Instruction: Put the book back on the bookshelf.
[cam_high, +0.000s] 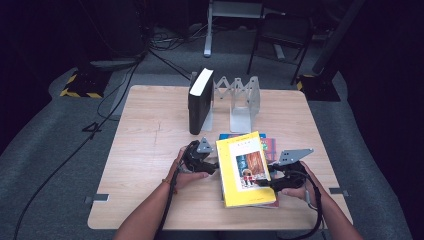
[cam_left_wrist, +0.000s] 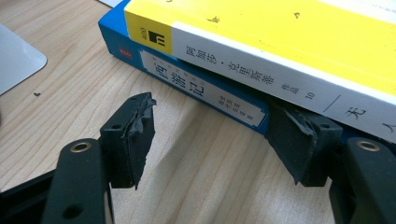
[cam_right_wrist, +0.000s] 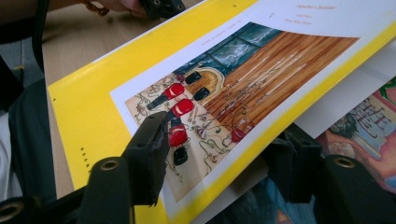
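A yellow book (cam_high: 245, 170) lies on top of a blue book (cam_left_wrist: 196, 88) and a colourful picture book (cam_high: 270, 147) at the table's near middle. My left gripper (cam_high: 212, 167) is at the stack's left side; in the left gripper view it (cam_left_wrist: 215, 135) stands open on the wood, facing the two spines, with its right jaw tip against the blue book under the yellow book (cam_left_wrist: 280, 37). My right gripper (cam_high: 272, 182) is at the stack's right side. In the right gripper view it (cam_right_wrist: 219, 158) is open astride the yellow book's (cam_right_wrist: 93, 107) edge, one jaw over the cover and one beneath.
A thick black book (cam_high: 200, 100) stands upright in a grey metal expanding book rack (cam_high: 240, 100) at the table's (cam_high: 150, 150) far middle. A corner of the rack's base plate (cam_left_wrist: 18, 60) lies left of the stack. A chair (cam_high: 282, 35) and cables sit on the floor beyond.
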